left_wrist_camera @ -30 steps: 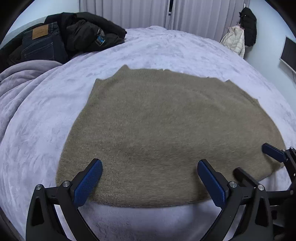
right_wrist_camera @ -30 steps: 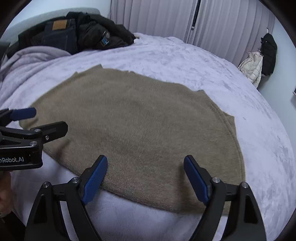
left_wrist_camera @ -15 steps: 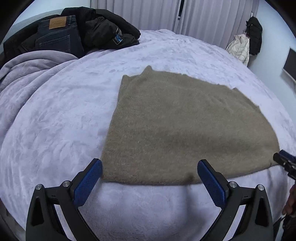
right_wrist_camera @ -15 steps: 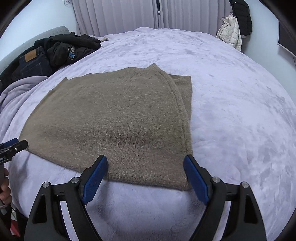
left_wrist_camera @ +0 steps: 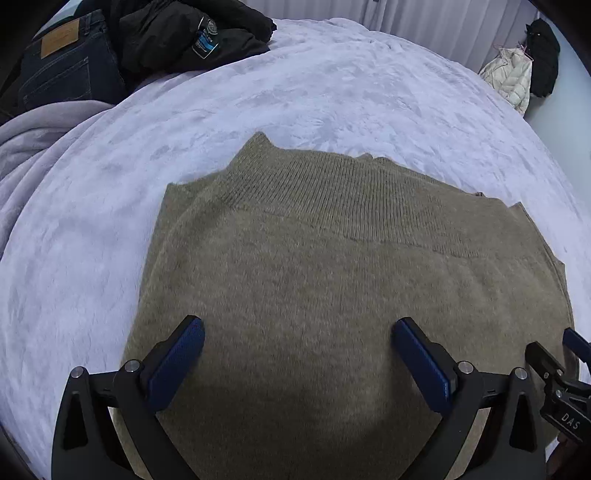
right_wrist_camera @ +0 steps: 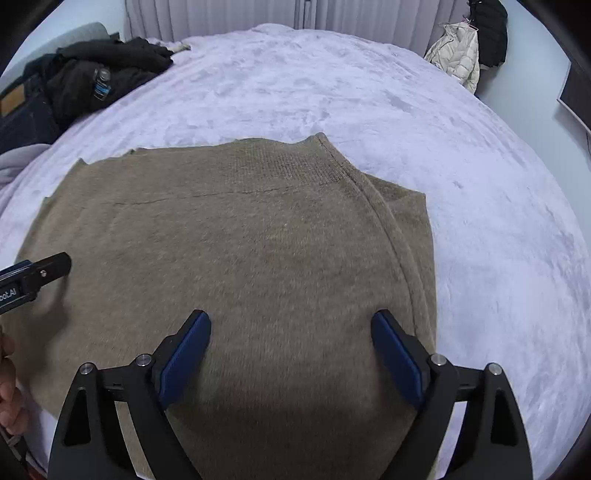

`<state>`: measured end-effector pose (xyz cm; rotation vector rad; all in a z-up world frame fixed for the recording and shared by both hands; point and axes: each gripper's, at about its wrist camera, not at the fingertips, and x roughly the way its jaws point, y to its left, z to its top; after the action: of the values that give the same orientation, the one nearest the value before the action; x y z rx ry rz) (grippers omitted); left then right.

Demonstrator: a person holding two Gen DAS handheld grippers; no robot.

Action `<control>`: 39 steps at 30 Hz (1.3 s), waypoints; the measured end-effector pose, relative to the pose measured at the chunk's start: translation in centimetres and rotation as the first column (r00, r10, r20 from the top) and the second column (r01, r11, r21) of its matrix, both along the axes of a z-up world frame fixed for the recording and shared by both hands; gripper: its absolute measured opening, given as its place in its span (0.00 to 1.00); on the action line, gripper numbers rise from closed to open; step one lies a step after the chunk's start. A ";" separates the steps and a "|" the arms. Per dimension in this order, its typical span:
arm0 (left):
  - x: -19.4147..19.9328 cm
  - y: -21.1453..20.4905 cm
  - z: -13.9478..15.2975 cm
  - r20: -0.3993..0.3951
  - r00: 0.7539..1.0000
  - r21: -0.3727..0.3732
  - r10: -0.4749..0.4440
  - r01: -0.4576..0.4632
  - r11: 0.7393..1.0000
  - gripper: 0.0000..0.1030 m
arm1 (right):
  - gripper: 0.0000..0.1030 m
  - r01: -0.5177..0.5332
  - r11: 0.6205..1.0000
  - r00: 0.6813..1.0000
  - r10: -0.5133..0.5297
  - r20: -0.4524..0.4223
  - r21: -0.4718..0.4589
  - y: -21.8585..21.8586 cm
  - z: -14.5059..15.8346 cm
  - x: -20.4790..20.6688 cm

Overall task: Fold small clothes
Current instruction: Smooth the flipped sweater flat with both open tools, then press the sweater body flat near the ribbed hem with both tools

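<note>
Fingers of both grippers wide apart, empty, over flat olive-brown knit sweater.

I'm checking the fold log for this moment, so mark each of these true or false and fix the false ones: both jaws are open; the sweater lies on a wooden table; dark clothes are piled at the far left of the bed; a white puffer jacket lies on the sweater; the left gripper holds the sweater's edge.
1. Both jaws are open: true, on the left gripper and the right gripper.
2. False. The sweater lies on a lavender blanket.
3. True: dark clothes sit there.
4. False. The white puffer jacket hangs far off.
5. False. It holds nothing.
</note>
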<state>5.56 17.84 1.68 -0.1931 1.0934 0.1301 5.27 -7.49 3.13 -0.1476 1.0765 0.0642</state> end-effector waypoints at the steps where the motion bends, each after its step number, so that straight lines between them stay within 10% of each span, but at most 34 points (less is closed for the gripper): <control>1: 0.7 -0.1 0.0 -0.011 1.000 0.007 -0.014 0.014 1.000 1.00 | 0.93 0.005 1.000 1.000 -0.005 -0.013 -0.003 0.2 0.0 1.0; 13: 6.3 0.9 -1.1 -0.121 0.992 0.022 0.032 -0.029 0.999 1.00 | 1.00 0.005 1.000 0.998 -0.003 -0.068 0.021 1.3 -2.4 9.2; 20: 0.3 -0.8 1.8 0.032 0.999 -0.078 -0.021 0.023 0.997 1.00 | 1.00 -0.018 0.999 0.997 0.015 0.080 0.035 2.5 1.8 3.3; 28: -6.1 -1.3 -0.3 0.067 0.997 0.064 -0.047 0.043 0.997 1.00 | 1.00 -0.080 0.997 0.994 0.081 0.074 -0.023 3.7 -1.2 -2.2; 39: -12.5 -1.9 0.5 0.138 0.988 0.062 -0.063 0.055 0.997 1.00 | 1.00 -0.132 0.991 0.986 0.133 0.098 -0.019 1.1 -1.0 -10.5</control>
<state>-6.92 15.98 2.23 -0.1156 0.9534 0.0934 -5.20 -6.35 2.17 -0.2317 0.9677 0.1679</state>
